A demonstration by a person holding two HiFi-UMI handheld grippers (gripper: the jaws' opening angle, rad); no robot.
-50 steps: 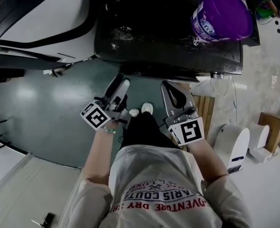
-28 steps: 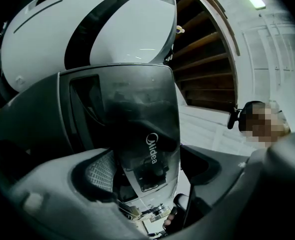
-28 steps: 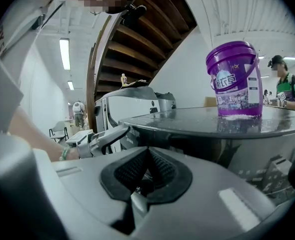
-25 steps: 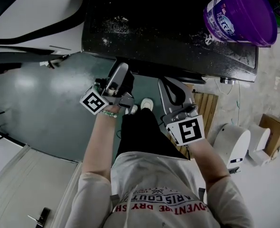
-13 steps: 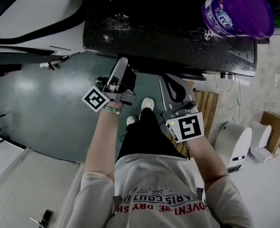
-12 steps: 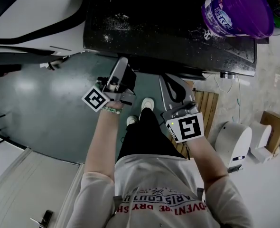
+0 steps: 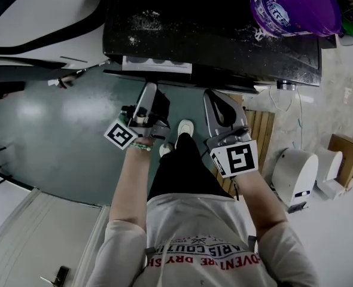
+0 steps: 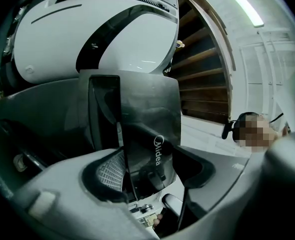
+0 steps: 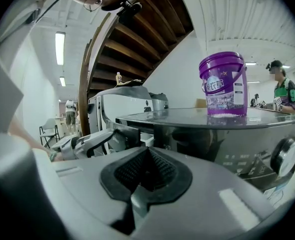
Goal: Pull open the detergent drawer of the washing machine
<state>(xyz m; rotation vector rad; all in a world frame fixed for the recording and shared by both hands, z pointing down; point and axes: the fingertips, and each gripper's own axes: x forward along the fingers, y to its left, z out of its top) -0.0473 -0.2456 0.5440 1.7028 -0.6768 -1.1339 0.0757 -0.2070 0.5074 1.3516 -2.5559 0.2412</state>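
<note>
One dark-topped washing machine (image 7: 212,34) carries one purple plastic bucket (image 7: 296,8) at its 2 o'clock corner. One pale detergent drawer (image 7: 157,64) and two grippers are in view. Half a second ago no drawer showed. It now juts from the machine's front edge, at 12 o'clock from the left gripper (image 7: 150,90). That gripper's jaws are closing on the drawer's dark front panel, with a ribbed pad (image 8: 110,171) against its edge. The right gripper (image 7: 218,99) hangs at 3 o'clock of the left, its jaws pressed together on nothing.
</note>
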